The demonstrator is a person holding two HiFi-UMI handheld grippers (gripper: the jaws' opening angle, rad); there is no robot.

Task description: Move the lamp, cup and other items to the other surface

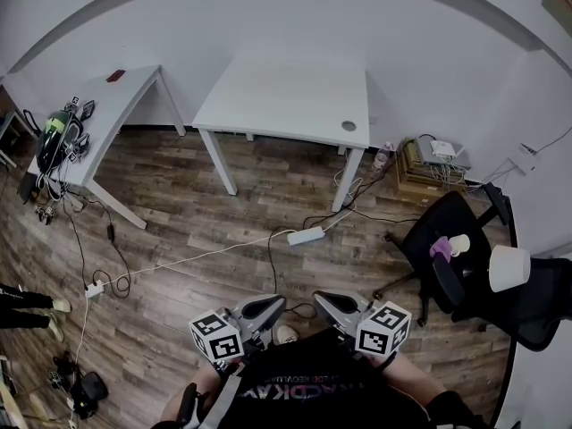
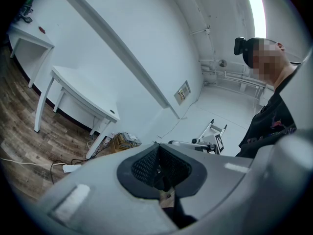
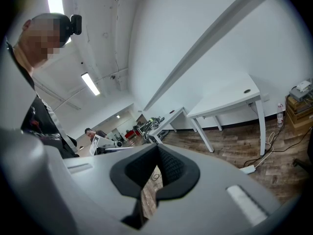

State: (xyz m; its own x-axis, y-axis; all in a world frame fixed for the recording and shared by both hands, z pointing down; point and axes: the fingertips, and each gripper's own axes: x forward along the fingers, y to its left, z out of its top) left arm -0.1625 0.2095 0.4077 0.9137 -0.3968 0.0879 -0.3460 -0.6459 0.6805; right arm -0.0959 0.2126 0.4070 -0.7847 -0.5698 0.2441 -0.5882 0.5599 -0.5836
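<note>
A lamp with a white shade (image 1: 509,268), a white cup (image 1: 459,244) and a small purple item (image 1: 441,248) rest on a black office chair (image 1: 444,213) at the right. An empty white table (image 1: 286,96) stands by the far wall; it also shows in both gripper views (image 2: 83,94) (image 3: 230,99). My left gripper (image 1: 264,309) and right gripper (image 1: 334,306) are held close to my body at the bottom of the head view, well away from the chair. Both are shut with nothing between the jaws (image 2: 157,146) (image 3: 157,148).
A second white table (image 1: 116,105) at the left carries a red item (image 1: 115,76) and a pile of gear. A power strip (image 1: 306,236) and cables lie on the wood floor. Boxes with devices (image 1: 429,164) sit by the wall. Someone's feet (image 1: 36,311) are at the far left.
</note>
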